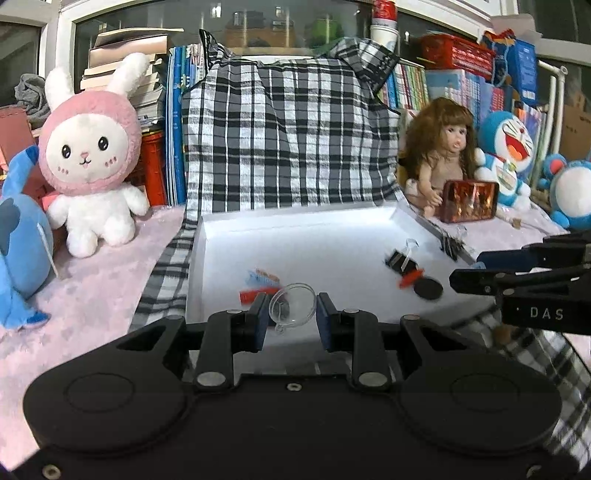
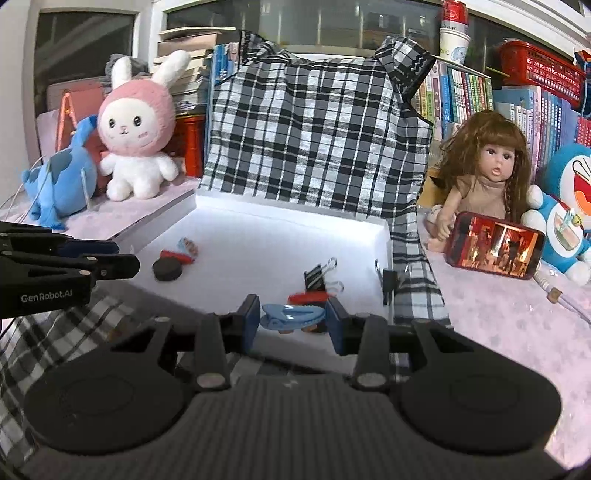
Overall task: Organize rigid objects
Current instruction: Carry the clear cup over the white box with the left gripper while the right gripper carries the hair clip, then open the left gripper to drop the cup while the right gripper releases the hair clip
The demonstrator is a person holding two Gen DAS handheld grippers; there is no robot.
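Two tools over white tray: left tool grips clear dish, right tool grips blue clip.

Strong fisheye bending in both wrist views, corners going dark. Light falls from above and the white tray glows almost blown out, washing detail on its floor. The phone screen shines red. The window glass behind is dark. The small black disc smears with motion blur; the plush rabbit stays reasonably sharp.

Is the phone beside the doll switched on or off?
On: the phone screen shows a bright reddish picture as it leans against the doll.
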